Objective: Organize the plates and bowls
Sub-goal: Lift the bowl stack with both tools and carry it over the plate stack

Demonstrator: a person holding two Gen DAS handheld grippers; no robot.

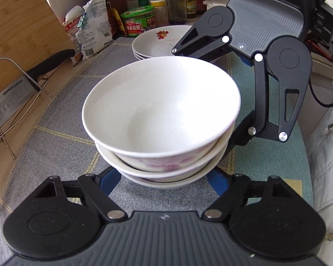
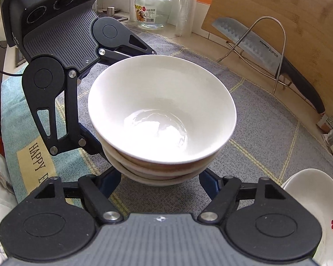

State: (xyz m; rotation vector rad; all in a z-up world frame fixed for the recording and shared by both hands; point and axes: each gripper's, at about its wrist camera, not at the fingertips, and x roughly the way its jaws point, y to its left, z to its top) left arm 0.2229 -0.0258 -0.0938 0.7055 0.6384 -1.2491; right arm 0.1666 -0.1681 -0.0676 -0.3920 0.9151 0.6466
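A stack of three white bowls with pink flower print stands on the grey cloth; it also shows in the right wrist view. My left gripper is open, its blue-padded fingers spread on either side of the stack's base. My right gripper is open the same way from the opposite side, and it shows in the left wrist view behind the bowls. A stack of white plates with a fruit print sits beyond the bowls; its rim shows in the right wrist view.
A wooden cutting board and a cleaver lean in a wire rack at the side. Sauce bottles, a green tub and packets line the back. A glass jar stands at the window.
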